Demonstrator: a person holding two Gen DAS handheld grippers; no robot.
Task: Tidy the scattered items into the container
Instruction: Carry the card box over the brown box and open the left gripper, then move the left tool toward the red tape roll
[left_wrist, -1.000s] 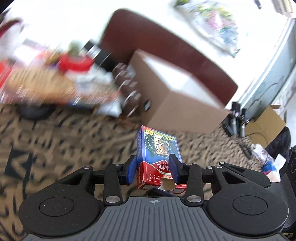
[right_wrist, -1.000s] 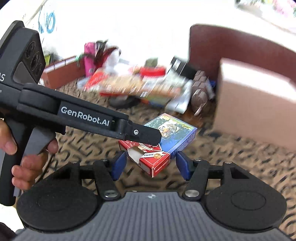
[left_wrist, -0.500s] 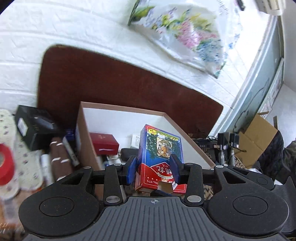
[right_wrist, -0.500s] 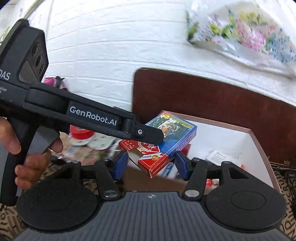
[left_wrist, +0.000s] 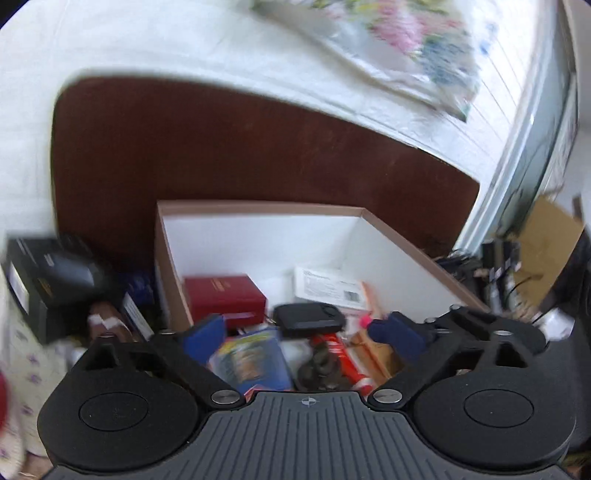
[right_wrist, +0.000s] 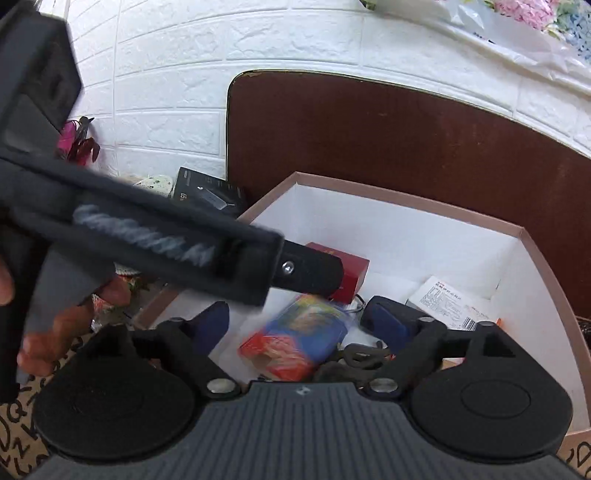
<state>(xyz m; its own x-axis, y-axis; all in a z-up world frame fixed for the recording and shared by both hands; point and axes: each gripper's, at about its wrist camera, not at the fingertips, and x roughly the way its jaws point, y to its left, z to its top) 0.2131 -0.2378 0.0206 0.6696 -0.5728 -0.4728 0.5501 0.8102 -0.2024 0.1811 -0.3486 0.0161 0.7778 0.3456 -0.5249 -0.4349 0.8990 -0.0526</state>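
The container (left_wrist: 258, 205) is a pink-rimmed box with white inner walls, seen right below both grippers. A blue and red card box (left_wrist: 251, 362) lies loose and blurred inside it, also seen in the right wrist view as the card box (right_wrist: 299, 343). My left gripper (left_wrist: 301, 332) is opening wide above it, and its blue pads are clear of the card box. My right gripper (right_wrist: 299, 325) is opening too, with the card box below the gap and untouched. The left tool's black handle (right_wrist: 147, 236) crosses the right wrist view, held by a hand (right_wrist: 55, 332).
Inside the container lie a dark red box (left_wrist: 221, 295), a black case (left_wrist: 308, 319), a white leaflet (left_wrist: 328, 288) and a red tube (left_wrist: 340, 354). A black box (left_wrist: 48, 280) stands outside on the left. A brown board (left_wrist: 258, 147) leans on the white brick wall behind.
Both grippers carried the card box from over the patterned rug to above the container. Both jaws have spread and let it go, and it has dropped inside.
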